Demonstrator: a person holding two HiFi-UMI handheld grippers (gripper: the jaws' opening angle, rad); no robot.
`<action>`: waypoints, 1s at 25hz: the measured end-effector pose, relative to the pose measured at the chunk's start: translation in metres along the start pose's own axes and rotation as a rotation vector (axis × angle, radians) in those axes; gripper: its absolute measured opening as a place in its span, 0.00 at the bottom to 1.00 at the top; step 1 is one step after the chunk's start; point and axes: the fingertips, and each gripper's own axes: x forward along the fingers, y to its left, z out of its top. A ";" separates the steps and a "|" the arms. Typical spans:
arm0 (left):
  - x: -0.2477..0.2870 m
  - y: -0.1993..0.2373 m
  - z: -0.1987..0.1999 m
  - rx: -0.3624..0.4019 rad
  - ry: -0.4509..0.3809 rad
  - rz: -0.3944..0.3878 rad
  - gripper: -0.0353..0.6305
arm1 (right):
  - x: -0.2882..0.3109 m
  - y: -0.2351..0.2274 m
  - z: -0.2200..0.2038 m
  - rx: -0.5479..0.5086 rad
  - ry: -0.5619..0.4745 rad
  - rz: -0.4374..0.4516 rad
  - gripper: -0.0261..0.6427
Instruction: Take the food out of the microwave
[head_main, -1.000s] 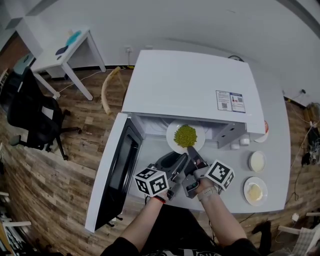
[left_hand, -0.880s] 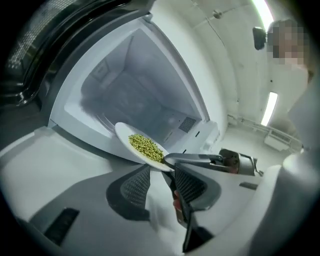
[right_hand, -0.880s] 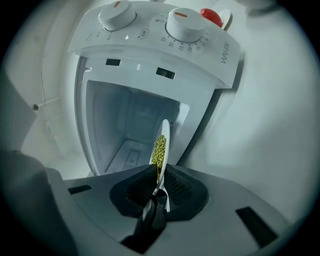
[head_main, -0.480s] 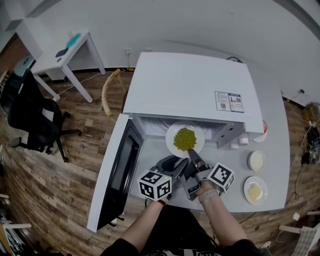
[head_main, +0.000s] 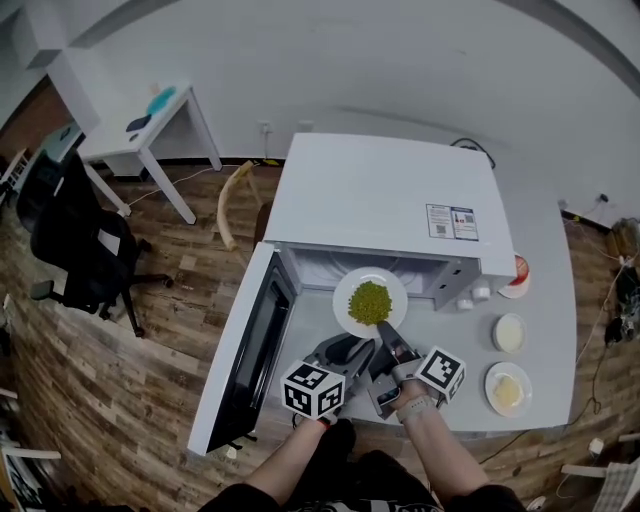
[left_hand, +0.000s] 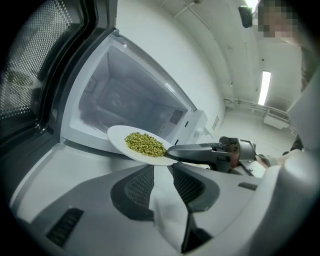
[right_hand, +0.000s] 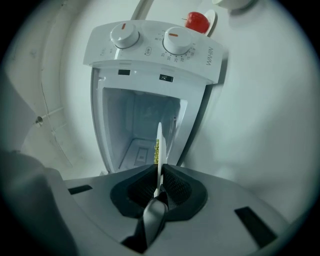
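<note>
right fingers (right_hand: 177, 190) pinching plate (head_main: 343, 298) rim at microwave (head_main: 390, 210) mouth, left fingers (left_hand: 137, 187) just narrowed, apart, empty

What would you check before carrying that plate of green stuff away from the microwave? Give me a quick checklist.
1. Right gripper shut on the rim of the plate: ok.
2. Green food heaped on the plate, none seen spilled: ok.
3. Microwave door swung wide, off the path: ok.
4. Left gripper free to support the plate: ok. Its jaws have just been closing a little but stand apart, with nothing between them.
5. Plate fully past the opening of the microwave: cannot tell.
</note>
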 end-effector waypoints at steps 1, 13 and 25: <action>-0.003 -0.002 0.000 0.006 -0.002 0.001 0.24 | -0.003 0.001 -0.002 0.000 0.003 0.004 0.12; -0.033 -0.060 -0.014 0.040 -0.013 0.025 0.22 | -0.063 0.018 -0.018 0.008 0.028 0.035 0.12; -0.070 -0.110 -0.053 0.046 -0.004 0.061 0.22 | -0.126 0.012 -0.051 0.027 0.069 0.048 0.12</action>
